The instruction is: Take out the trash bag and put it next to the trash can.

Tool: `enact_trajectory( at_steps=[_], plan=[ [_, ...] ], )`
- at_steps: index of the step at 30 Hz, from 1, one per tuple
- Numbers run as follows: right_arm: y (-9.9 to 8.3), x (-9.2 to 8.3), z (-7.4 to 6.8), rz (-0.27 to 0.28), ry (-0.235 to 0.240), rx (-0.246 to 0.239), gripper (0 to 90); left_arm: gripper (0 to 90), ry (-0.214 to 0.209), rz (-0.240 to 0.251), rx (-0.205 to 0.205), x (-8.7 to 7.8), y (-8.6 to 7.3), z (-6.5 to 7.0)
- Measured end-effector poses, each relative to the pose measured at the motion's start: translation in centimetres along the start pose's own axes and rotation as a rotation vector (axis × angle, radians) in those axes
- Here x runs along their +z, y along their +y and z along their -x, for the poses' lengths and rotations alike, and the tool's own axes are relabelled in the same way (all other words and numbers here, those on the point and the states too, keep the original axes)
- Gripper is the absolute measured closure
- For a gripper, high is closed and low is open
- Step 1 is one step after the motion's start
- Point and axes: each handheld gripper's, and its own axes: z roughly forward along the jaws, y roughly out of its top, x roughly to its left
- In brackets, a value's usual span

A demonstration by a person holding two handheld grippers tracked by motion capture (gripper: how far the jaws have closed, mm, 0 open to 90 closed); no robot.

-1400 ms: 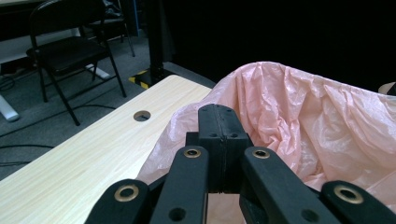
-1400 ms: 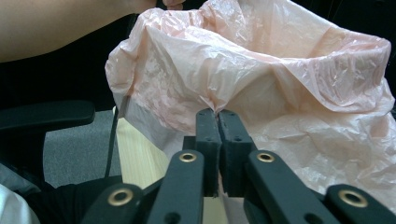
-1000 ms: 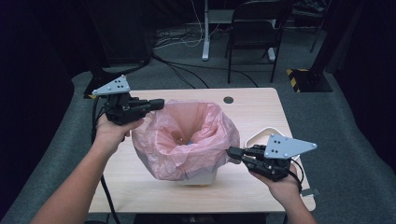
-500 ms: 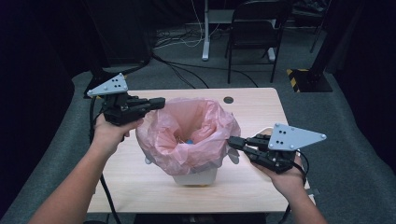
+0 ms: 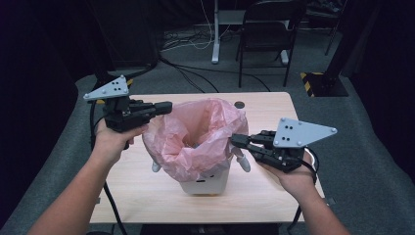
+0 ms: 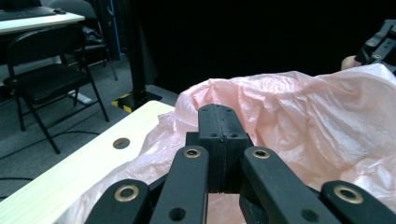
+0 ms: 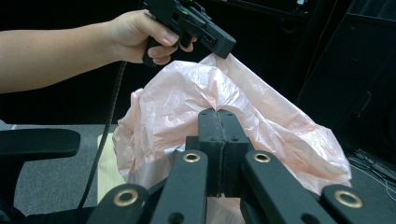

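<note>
- The left tongs (image 5: 165,105) are clamped shut on the far left rim of a thin, crinkled pink plastic bag (image 5: 195,134), holding that edge up above the bin. In the left gripper view the two black jaws meet flat, with pink film gathered around and beneath them.
- The right tongs (image 5: 236,140) are also closed, pinching the bag's near right rim; in the right gripper view the jaws press together with plastic bunched at their tips.
- Compared with a second ago, the right hand has lifted and the bag's mouth now stands taller and wider, pulled apart between the two grips. The left hand has barely shifted.
- My reading: the bag is being spread open as a liner, and its rim looks ready to be drawn down over the bin's edge.
- The bag sits in a small white plastic bin (image 5: 205,182) at the middle of a pale wooden desk (image 5: 274,110), between the two tongs.
- A white handle-like piece (image 5: 243,161) sticks out just under the right tongs.
- Beyond the desk, a black folding chair (image 5: 266,34) stands on grey carpet.
</note>
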Motion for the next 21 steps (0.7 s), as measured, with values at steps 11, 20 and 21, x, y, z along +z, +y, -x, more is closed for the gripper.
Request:
enact_trajectory(
  at_steps=[11,20,21],
  plan=[
    [1.7,2.0,0.5,-0.004,0.045,-0.015,89.6,90.0,-0.029,0.027,0.017,-0.9,0.7,1.0],
    [2.3,4.7,0.8,-0.035,0.098,-0.018,89.6,90.0,-0.051,0.014,0.019,-0.9,0.1,1.7],
    [2.3,4.9,0.8,-0.037,0.101,-0.018,89.6,90.0,-0.054,0.016,0.018,-0.9,0.1,1.7]
  ],
)
